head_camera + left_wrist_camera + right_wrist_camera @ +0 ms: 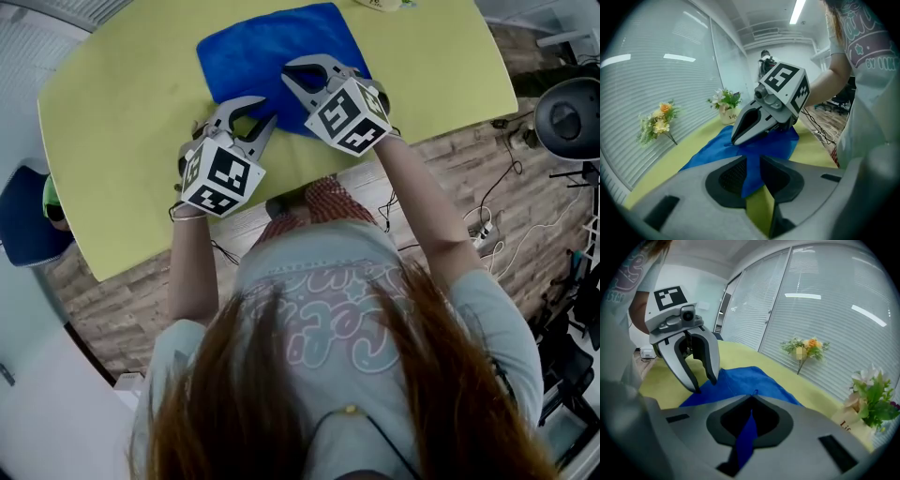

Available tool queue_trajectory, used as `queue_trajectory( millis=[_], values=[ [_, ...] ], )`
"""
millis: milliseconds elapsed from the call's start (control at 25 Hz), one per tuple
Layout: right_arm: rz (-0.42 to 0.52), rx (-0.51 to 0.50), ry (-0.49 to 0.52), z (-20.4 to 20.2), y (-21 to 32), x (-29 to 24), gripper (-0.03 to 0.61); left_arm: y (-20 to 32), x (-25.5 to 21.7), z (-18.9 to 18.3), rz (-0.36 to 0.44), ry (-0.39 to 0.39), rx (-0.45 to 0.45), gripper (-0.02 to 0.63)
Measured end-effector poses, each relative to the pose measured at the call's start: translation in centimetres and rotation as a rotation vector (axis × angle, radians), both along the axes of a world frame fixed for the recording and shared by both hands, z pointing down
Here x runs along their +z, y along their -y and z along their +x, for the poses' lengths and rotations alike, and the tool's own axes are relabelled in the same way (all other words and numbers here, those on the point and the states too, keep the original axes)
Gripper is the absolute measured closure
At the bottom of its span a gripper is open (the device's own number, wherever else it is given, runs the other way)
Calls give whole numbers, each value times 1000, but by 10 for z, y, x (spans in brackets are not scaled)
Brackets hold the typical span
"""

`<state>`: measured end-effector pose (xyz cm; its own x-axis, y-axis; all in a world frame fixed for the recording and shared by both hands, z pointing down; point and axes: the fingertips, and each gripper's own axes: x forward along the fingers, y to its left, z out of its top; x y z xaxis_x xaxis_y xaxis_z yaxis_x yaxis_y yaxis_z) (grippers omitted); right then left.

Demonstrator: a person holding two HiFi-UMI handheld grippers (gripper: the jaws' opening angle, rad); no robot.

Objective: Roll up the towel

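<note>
A blue towel (253, 52) lies spread on the yellow-green table (122, 122), with its near edge toward me. My right gripper (287, 72) reaches over the towel's near right part. In the right gripper view a strip of the blue towel (745, 378) runs between the jaws of my right gripper (751, 416), which is shut on it. My left gripper (267, 111) sits at the towel's near left edge. Its fingers (712, 373) stand apart, tips down on the cloth. In the left gripper view the towel (717, 150) shows through the gap of my left gripper (753, 176), with the right gripper (733, 140) beyond.
A small vase of white flowers (724, 105) and a loose bouquet (658, 122) stand along the table's far side by the window blinds. The table's near edge is against my body. Cables (487, 225) and a round dark stand (567, 117) are on the floor at right.
</note>
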<state>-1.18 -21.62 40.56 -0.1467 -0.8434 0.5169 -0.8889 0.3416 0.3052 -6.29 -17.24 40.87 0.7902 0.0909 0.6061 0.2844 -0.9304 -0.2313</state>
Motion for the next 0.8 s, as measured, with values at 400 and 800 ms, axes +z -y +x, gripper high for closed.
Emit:
queue_trajectory(
  millis=[400,800],
  values=[
    [-142,43,-28,10,7,24,528,0,24,11,-48,106,6,540],
    [-42,273,-6,65,-26,-6,515,2,4,11,-142,36,-4,540]
  ],
)
